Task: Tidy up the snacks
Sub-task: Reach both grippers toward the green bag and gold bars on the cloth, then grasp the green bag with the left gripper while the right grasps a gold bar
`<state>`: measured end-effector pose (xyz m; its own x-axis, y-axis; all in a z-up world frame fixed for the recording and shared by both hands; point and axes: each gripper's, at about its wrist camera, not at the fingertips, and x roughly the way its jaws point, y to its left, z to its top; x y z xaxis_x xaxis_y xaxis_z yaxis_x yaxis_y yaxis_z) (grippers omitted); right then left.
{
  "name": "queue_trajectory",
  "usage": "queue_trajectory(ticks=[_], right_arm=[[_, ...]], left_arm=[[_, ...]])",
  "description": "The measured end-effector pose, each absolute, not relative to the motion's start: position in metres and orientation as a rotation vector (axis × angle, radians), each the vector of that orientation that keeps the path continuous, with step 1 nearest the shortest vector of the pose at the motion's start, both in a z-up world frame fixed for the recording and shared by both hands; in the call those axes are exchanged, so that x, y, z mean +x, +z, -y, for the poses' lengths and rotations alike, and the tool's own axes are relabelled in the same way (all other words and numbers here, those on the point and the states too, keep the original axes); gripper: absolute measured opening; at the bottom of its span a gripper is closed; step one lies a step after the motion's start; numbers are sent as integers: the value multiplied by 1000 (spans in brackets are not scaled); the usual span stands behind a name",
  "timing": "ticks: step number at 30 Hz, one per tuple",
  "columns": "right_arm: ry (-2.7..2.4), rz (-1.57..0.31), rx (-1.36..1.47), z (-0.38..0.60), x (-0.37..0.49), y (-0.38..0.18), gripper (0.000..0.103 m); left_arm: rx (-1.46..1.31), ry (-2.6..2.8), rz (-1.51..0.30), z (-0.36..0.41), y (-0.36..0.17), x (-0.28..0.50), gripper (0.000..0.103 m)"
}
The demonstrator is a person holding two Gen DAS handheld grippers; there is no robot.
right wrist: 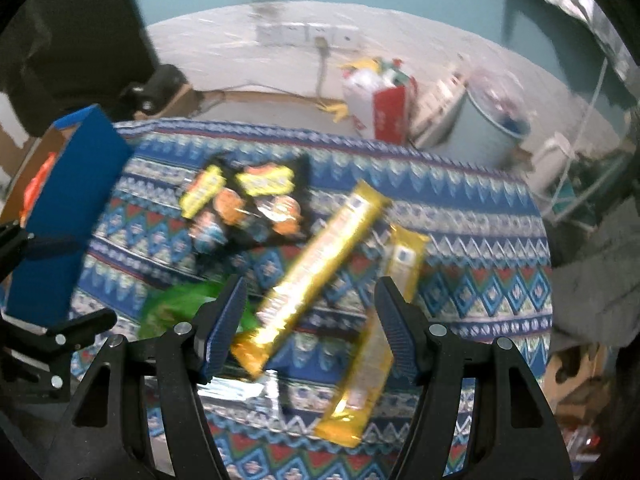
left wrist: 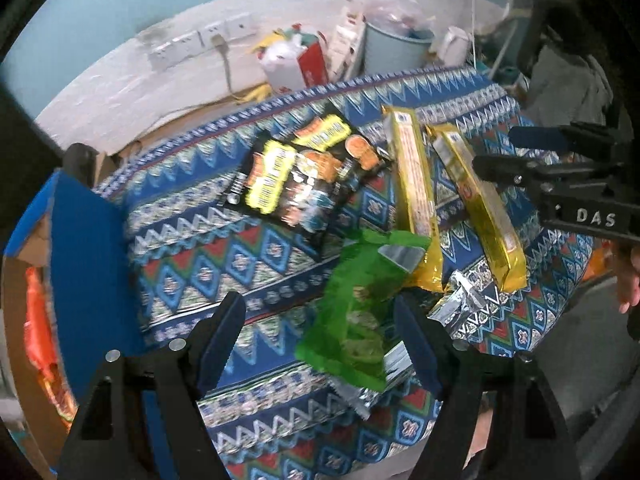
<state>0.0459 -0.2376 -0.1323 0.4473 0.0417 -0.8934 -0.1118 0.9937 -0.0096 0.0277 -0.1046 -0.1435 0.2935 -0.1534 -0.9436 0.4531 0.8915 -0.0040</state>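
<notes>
Between the left gripper's wide-spread fingers: green bag, lying on a silver pack. Between the right gripper's wide fingers, nothing held: gold bar, tilted; second gold bar under the right finger. Beyond both: black bags. Left of the fingers: blue box. Surface: patterned blue cloth. Room beyond: white wall with sockets, red-white bag, pale bin.

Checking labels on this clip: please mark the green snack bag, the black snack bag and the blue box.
green snack bag (left wrist: 352, 312), left wrist view, middle of its crinkled front.
black snack bag (left wrist: 296, 184), left wrist view, centre of the printed face.
blue box (left wrist: 88, 248), left wrist view, its blue side wall.
</notes>
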Motion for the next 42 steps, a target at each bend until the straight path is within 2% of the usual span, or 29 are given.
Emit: queue_trajectory(ticks=[14,21,23,24,25,30,35,42], right_arm=[[-22,-1231,-43,276,50,-191,67],[-66,-1266,0,286,59,-212,67],[-69,-1271,1,287,62,-216,66],[-74,-1275,-2,286,63,-219,66],[-75,-1277,-2,286,64,-222,66],[-80,-1298,-6,285,65,-233,52],[-73,-1293,-29,280,64,-236,34],[-59,-1273,-27,283,56,-227,31]], left_arm=[[319,-441,-1369,137,-212,47,78],[342,-453,-1375,143,-229,45,78],[343,-463,-1379,143,-232,43,76],[341,-469,-1380,143,-234,42,72],[338,-471,-1380,144,-235,42,64],[304,-479,-1368,138,-232,43,48],[293,-454,-1336,131,-221,41,41],[256,-430,-1283,123,-192,30,40]])
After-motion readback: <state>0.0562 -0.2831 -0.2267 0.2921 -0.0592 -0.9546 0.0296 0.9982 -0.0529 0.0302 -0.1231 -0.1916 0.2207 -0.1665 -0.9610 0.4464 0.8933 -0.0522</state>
